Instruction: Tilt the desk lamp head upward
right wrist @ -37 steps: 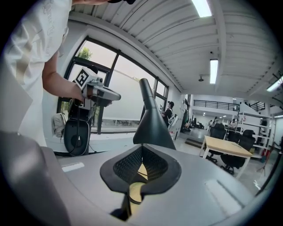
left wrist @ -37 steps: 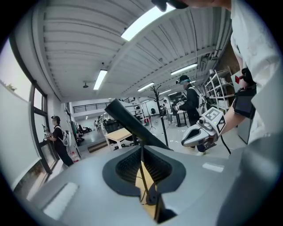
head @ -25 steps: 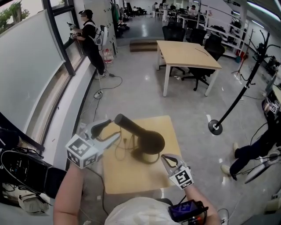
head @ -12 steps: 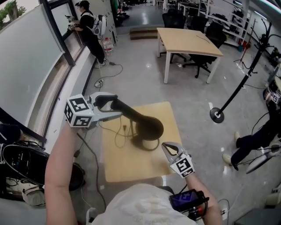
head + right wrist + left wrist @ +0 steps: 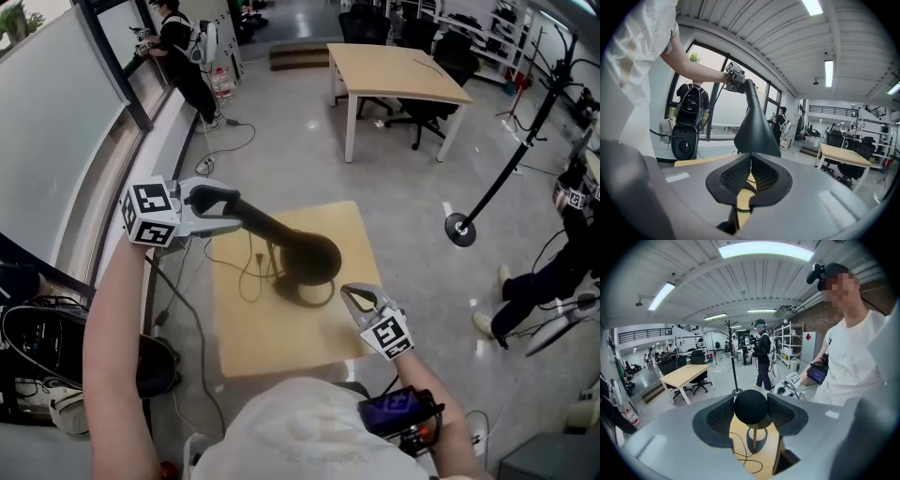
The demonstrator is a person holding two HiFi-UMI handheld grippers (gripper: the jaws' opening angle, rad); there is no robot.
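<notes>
Closing the left gripper jaws on the narrow rear tip of the lamp head. Looks pinched between both pads in the left gripper view, tip held up and back toward the window side. Stands on the small wooden table, wide shade end dipping over the base, cord trailing off to the back left. Leaving the right gripper hovering off the table's front right corner, jaws closed and empty, near the base but not touching it.

Risks, judging from here:
- Gripping a round, smooth tip: likely to squirt out sideways if the hinge resists.
- Levering from the far end of the head with nothing pinning the base: could rock or drag the whole lamp instead of turning the hinge, maybe tipping it toward the table edge.
- Pulling along the head rather than rotating it: could slide the base and tug the cord.
- Can't tell hinge stiffness from these views; worth easing in, and bracing the base with the right gripper first.
</notes>
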